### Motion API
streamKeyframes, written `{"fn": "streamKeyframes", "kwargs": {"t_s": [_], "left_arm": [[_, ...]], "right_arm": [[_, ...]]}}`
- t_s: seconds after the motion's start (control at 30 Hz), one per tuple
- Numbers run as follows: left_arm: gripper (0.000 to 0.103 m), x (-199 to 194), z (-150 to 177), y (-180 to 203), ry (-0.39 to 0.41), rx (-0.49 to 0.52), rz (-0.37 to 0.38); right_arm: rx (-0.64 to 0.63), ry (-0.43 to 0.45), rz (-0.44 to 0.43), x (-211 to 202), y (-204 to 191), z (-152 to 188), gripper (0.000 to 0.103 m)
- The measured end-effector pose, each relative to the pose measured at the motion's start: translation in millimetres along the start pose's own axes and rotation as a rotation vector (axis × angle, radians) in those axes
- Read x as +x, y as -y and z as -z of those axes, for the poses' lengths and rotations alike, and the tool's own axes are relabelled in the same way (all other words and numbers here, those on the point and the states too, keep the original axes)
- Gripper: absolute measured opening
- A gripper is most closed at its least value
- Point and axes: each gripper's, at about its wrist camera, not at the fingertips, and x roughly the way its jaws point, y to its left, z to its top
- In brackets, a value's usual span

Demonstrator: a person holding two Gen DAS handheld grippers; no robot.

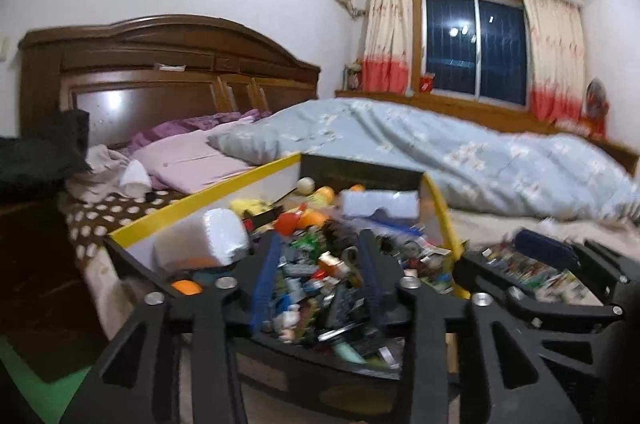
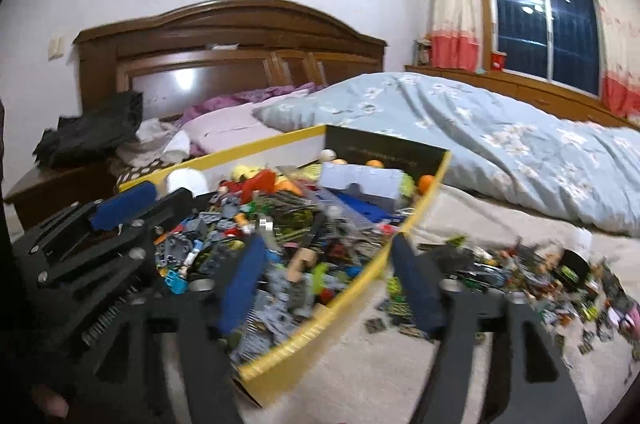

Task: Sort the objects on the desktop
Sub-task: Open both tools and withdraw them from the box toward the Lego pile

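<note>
Both the left gripper [image 1: 320, 256] and right gripper [image 2: 328, 276] hang open and empty; the yellow-rimmed cardboard box of toy bricks [image 2: 416, 212] lies directly below, loose bricks [image 2: 520, 276] scattered right on the bed [image 2: 400, 364], nearer the right gripper.

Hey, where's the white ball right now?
The white ball sits in the far corner of the yellow-rimmed box, against its dark back wall, left of the orange balls; the left wrist view shows it there too.

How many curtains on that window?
2. The left curtain hangs at the left edge of the window, the right curtain at its right edge. None looks hidden.
</note>
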Motion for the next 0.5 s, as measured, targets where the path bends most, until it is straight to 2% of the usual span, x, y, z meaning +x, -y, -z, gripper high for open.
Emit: {"fn": "streamKeyframes", "kwargs": {"t_s": [0.03,0.13,0.23,0.33,0.4,0.47,0.5], "left_arm": [[0.057,-0.9,-0.7,2.9,-0.004,-0.005,0.030],[0.057,-4.0,1.2,19.1,-0.012,0.018,0.067],[0.057,-6.2,4.4,40.5,-0.017,0.065,0.105],[0.057,-13.4,8.4,65.8,0.002,0.117,0.145],[0.057,-13.5,12.2,83.0,-0.016,0.153,0.158],[0.053,-10.6,16.8,101.4,-0.051,0.168,0.218],[0.046,-9.6,19.0,107.8,-0.070,0.168,0.255]], "right_arm": [[0.004,0.000,0.010,-5.6,6.9,1.4,0.085],[-0.003,-0.035,0.080,-26.6,36.4,14.6,0.085],[0.004,-0.136,0.146,-41.2,81.5,32.9,0.085],[0.064,-0.135,0.261,-60.8,129.2,45.9,0.085],[0.124,-0.129,0.286,-72.6,158.2,54.4,0.083],[0.168,-0.114,0.315,-85.9,183.2,68.4,0.078],[0.187,-0.116,0.332,-91.7,195.1,76.7,0.073]]}}
